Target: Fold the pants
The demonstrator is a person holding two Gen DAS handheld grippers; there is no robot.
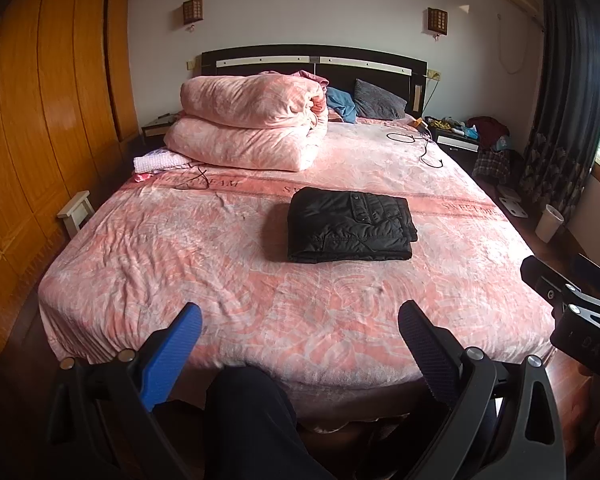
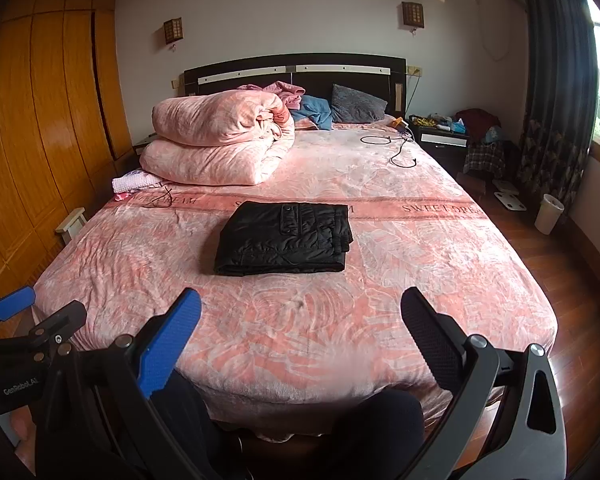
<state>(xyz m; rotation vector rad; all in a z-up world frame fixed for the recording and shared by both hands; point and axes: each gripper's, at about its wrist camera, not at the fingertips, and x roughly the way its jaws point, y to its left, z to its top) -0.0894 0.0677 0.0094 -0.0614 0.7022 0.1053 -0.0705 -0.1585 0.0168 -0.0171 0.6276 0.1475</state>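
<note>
Black quilted pants (image 1: 350,226) lie folded into a flat rectangle in the middle of the pink bed (image 1: 180,264); they also show in the right wrist view (image 2: 286,238). My left gripper (image 1: 300,320) is open and empty, held back above the foot of the bed, well short of the pants. My right gripper (image 2: 300,312) is open and empty too, at the foot of the bed, apart from the pants. The right gripper's body shows at the right edge of the left wrist view (image 1: 572,304).
A folded pink duvet (image 1: 252,128) sits at the far left of the bed, with pillows (image 1: 378,100) by the headboard and a black cable (image 1: 424,146) at the far right. A wooden wardrobe (image 1: 40,120) stands left. A white bin (image 1: 549,222) stands on the floor, right.
</note>
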